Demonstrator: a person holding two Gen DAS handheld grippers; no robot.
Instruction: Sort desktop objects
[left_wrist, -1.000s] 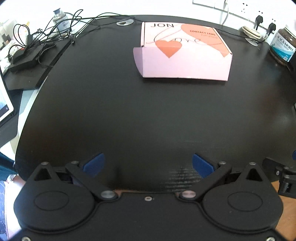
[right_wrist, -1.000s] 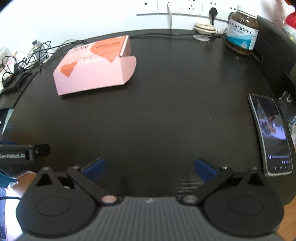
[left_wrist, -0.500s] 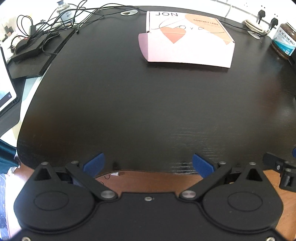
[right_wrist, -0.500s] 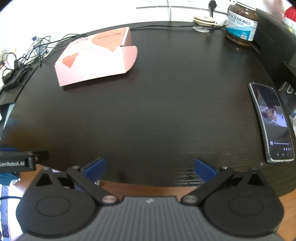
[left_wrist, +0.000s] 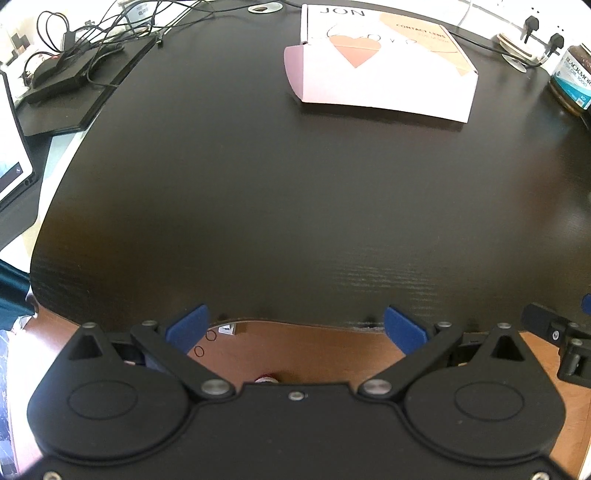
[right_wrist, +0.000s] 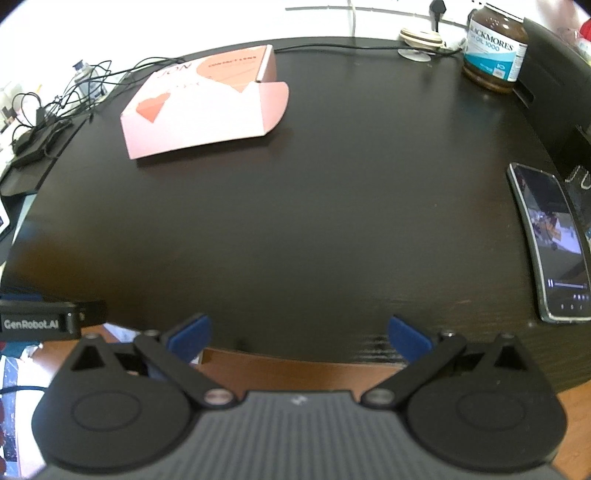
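- Far left, around 10 o'clock: a tangle of black cables on a flat black box (left_wrist: 59, 79), sitting off the main round dark wood-grain desk (left_wrist: 295, 206). Looks untouched to me.
- Left gripper (left_wrist: 295, 325) hangs at the 6 o'clock edge of the desk, blue-padded fingers (left_wrist: 188, 321) spread wide, nothing between them.
- At about 12 o'clock, the flat pink cardboard box with orange hearts (left_wrist: 384, 74) lies closed with one side flap sticking out. It's well apart from both grippers.
- Right gripper (right_wrist: 299, 332) is also at the near edge, fingers wide apart and empty.
- At 1 o'clock, a brown supplement jar with a blue-white label (right_wrist: 495, 48) stands near the back edge.
- At 3 o'clock, a black smartphone with its screen lit (right_wrist: 550, 243) lies flat.
- My read: the middle's clear, so either most of it's sorted or nothing's started. Can't tell which.
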